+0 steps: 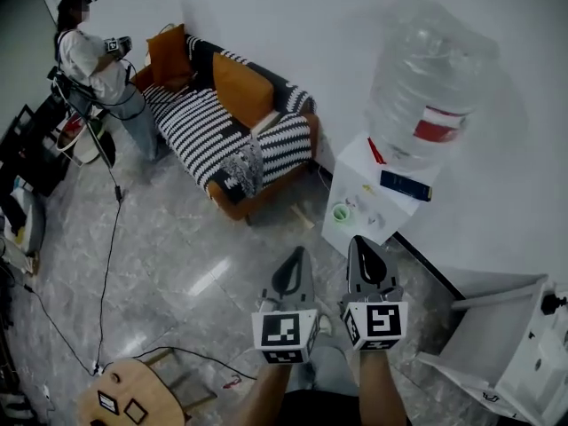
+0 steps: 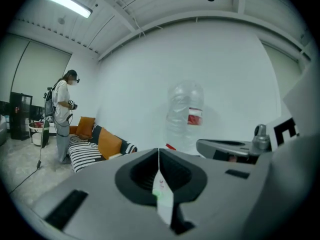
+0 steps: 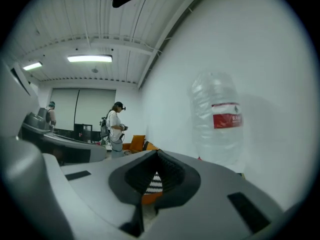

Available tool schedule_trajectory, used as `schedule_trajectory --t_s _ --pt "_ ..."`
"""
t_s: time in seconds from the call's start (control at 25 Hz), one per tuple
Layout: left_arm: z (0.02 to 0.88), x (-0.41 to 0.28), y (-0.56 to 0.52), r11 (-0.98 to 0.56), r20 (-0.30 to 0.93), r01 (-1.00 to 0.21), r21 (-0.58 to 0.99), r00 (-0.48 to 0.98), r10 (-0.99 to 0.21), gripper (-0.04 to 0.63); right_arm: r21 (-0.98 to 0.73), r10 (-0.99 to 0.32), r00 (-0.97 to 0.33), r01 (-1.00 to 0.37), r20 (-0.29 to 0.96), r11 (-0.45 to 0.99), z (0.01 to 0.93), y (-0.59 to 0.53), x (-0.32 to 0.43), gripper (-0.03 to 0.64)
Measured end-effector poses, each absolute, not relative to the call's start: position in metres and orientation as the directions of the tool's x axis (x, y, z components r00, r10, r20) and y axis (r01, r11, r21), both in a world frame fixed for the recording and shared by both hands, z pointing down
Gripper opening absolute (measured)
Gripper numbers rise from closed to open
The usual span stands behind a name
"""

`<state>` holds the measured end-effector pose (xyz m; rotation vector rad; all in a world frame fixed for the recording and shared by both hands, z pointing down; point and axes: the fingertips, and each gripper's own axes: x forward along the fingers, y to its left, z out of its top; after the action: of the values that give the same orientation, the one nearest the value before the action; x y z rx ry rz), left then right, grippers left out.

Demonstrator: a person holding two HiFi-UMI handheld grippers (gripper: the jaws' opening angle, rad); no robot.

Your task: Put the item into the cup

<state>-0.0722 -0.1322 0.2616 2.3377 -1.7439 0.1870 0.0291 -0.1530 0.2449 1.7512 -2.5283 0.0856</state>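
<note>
Nearest the person, the left gripper (image 1: 298, 256) and right gripper (image 1: 358, 245) hang side by side, each with its jaws pressed together on nothing. Beyond them the green cup (image 1: 342, 212) stands on the white water dispenser (image 1: 355, 171). Small pale bits (image 1: 371, 218) lie just beside it, perhaps the item, though they are too small to tell. I judge the task not yet begun: reaching, picking up and dropping in all remain.

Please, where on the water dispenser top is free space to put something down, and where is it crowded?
The dispenser top is bare only between the bottle and the green cup. Its front is crowded by the cup and small items; the dark blue box takes the right. The floor before the sofa is open.
</note>
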Motion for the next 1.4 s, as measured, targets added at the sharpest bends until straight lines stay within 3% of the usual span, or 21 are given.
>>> schedule_trajectory --t_s 0.8,1.4 --pt "0.153 -0.063 -0.075 -0.364 0.042 -0.931 -0.035 0.363 -0.931 0.014 0.04 -0.9 -0.431 -0.902 -0.069 0.429 0.144 -0.071 0.007 0.009" --pt "0.152 -0.062 -0.071 -0.376 0.048 -0.925 -0.049 0.374 -0.926 0.014 0.05 -0.91 -0.411 -0.911 -0.05 0.408 0.146 -0.066 0.003 0.009"
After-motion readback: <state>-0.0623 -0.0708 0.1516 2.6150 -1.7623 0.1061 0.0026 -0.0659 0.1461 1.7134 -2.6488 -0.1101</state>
